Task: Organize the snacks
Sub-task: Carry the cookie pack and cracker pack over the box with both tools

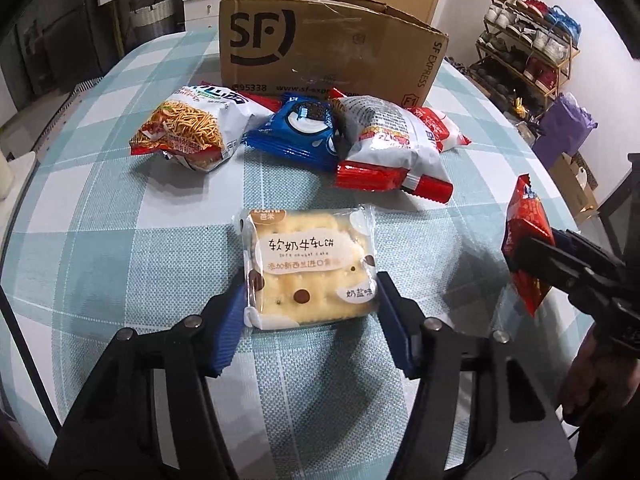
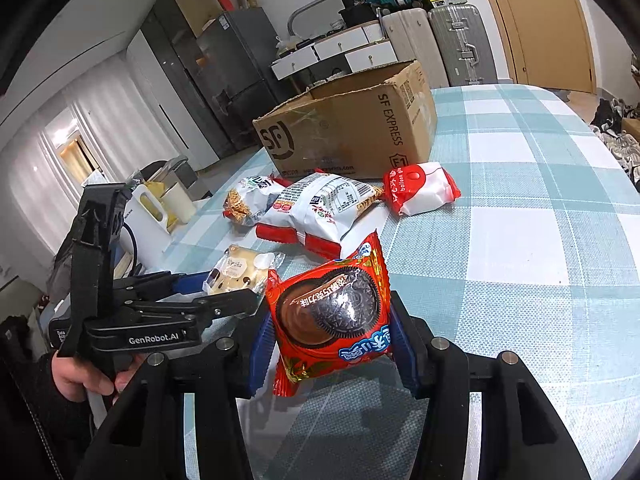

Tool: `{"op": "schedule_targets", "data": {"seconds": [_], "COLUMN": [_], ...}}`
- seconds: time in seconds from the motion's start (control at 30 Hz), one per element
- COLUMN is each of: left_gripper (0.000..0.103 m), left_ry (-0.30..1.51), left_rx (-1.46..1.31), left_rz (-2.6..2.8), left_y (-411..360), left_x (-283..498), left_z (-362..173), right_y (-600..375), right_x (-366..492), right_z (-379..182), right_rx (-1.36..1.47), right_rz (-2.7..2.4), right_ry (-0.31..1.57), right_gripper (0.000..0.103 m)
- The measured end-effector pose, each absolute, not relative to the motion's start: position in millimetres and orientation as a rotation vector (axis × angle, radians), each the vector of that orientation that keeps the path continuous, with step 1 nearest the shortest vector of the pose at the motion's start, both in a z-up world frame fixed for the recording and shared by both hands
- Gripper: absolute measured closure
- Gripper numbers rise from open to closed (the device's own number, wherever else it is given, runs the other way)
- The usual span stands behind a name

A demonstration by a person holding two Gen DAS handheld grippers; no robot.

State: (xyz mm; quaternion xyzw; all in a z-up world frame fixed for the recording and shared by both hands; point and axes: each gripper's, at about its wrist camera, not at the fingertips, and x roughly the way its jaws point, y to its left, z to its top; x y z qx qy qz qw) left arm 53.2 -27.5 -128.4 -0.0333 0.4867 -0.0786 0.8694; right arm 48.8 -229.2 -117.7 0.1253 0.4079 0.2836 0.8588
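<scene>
A clear-wrapped nougat cracker packet (image 1: pixel 308 264) lies on the checked tablecloth (image 1: pixel 120 240), and my left gripper (image 1: pixel 311 292) is shut on it, blue pads against its left and right edges. At the right edge of the left wrist view my right gripper (image 1: pixel 532 252) holds a red cookie packet (image 1: pixel 526 240) above the table. The right wrist view shows that gripper (image 2: pixel 331 316) shut on the red cookie packet (image 2: pixel 332 312), beside the left gripper (image 2: pixel 224 286) and cracker packet (image 2: pixel 240 270). An open SF cardboard box (image 1: pixel 332 56) stands behind.
In front of the box lie a noodle snack bag (image 1: pixel 188 132), a blue cookie pack (image 1: pixel 300 128), a white-and-red bag (image 1: pixel 384 144) and a red-and-white pack (image 1: pixel 436 128). A shoe rack (image 1: pixel 528 48) stands past the table's right edge. A white jug (image 2: pixel 152 216) stands at its left.
</scene>
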Motion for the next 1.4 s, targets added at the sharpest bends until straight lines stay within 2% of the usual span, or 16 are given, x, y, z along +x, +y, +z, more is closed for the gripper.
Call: {"op": "schedule_targets", "data": {"seconds": [0.47, 1.4], "left_gripper": [0.045, 0.045], "left_ry": [0.951, 0.775], "left_rx": [-0.090, -0.050], "left_rz": [-0.164, -0.207], "left_y": [-13, -6], "left_x": [42, 85], "left_z": [-104, 5], "right_y": [-224, -193], "right_x": [49, 105], "right_z": [-104, -26], "right_rx": [0.251, 0.191], "right_rz": [0.595, 0.656], "right_ry": [0.841, 0.716], "right_gripper": [0.051, 0.051]}}
